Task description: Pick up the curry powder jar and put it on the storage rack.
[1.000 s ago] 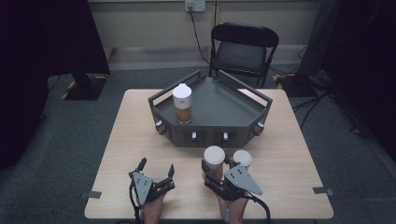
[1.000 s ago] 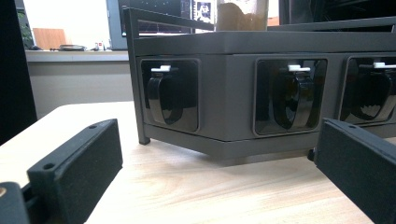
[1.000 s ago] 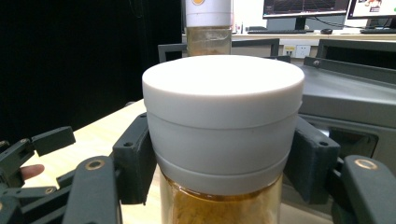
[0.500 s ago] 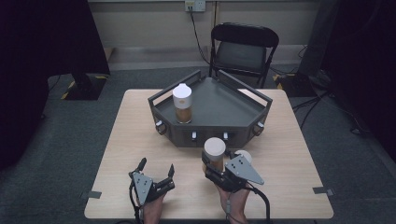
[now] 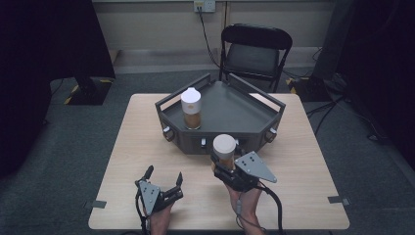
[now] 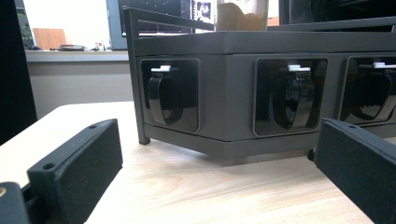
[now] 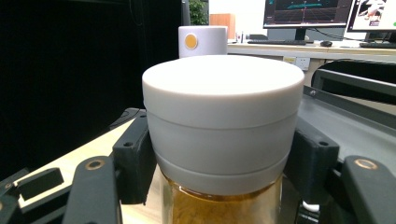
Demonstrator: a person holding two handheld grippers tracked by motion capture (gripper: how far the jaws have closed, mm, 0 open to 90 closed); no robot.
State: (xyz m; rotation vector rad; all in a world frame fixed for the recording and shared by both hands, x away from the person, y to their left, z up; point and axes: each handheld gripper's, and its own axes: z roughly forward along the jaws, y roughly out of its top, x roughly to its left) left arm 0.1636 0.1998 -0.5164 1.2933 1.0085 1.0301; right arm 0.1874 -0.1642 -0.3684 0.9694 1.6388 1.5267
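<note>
A glass jar (image 5: pixel 224 145) with a white lid and brown contents is held off the table just in front of the dark grey tray (image 5: pixel 182 96). My right gripper (image 5: pixel 222 164) is shut on it, its pads pressing on the jar (image 7: pixel 223 116) just under the lid. A second jar (image 5: pixel 191 108) of the same kind stands upright in the tray's left part, and its white lid (image 7: pixel 203 41) rises behind the held one. My left gripper (image 5: pixel 164 175) rests open near the table's front edge, with nothing between its jaws, and it (image 6: pixel 219 172) faces the tray's front wall (image 6: pixel 224 93).
The tray has raised rails at its sides and black latches (image 6: pixel 292 100) set in recesses along the front. A folding chair (image 5: pixel 254 54) stands beyond the table's far edge. Bare tabletop (image 5: pixel 127 147) lies left of the tray.
My right gripper has risen with the jar and moved closer to the tray's front wall. The left gripper has stayed where it was.
</note>
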